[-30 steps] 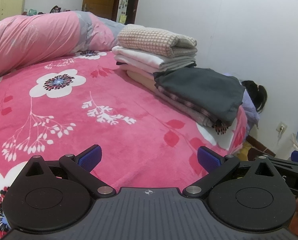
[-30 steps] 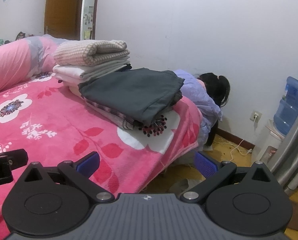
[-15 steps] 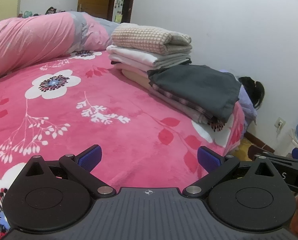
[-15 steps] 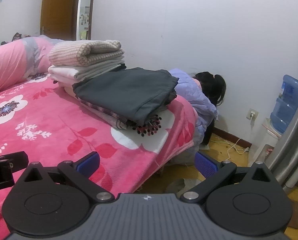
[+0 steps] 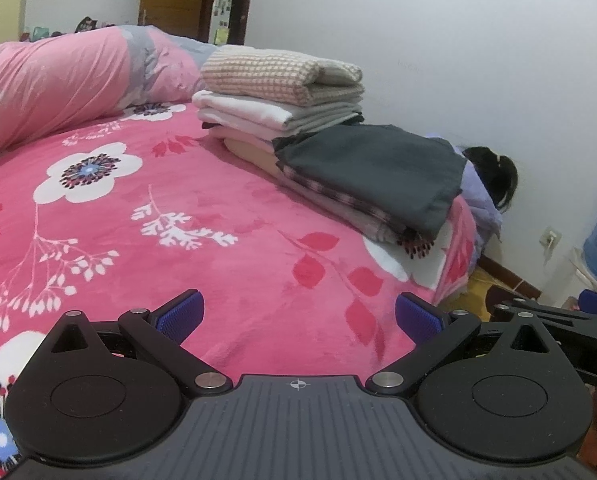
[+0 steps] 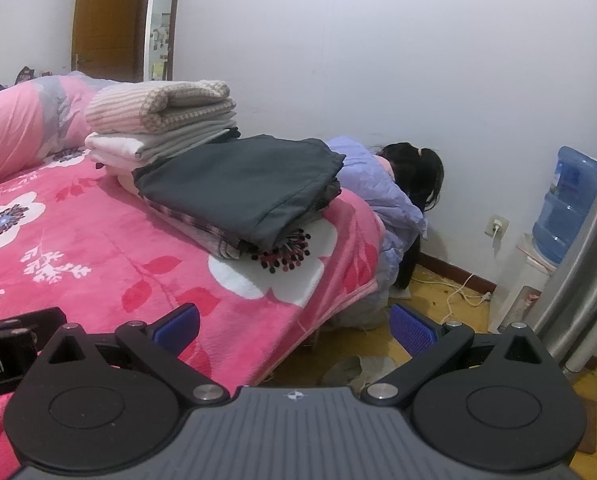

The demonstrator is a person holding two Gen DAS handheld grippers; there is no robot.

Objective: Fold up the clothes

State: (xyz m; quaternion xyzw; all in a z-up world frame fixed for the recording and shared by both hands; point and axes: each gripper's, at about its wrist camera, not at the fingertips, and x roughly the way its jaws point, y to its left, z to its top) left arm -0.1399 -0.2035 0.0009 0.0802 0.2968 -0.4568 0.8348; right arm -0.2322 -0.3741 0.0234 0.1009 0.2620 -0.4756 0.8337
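A stack of folded clothes sits at the bed's far right corner: a dark grey garment (image 5: 374, 172) (image 6: 242, 184) on top of striped pieces, and behind it a taller pile (image 5: 282, 96) (image 6: 162, 120) topped by a pink checked towel. My left gripper (image 5: 298, 316) is open and empty, low over the pink floral blanket (image 5: 138, 216). My right gripper (image 6: 294, 324) is open and empty, over the bed's right edge. Both are well short of the stack.
A pink rolled duvet (image 5: 50, 84) lies at the bed's far left. A child in a purple jacket (image 6: 394, 196) leans at the bed corner by the wall. A water bottle (image 6: 566, 204), a cable on the yellow floor (image 6: 458, 292) and a metal pole (image 6: 586, 264) stand right.
Both grippers have drifted slightly back and to the right; the stack sits a little further left and lower in view. Both grippers stay open and empty.
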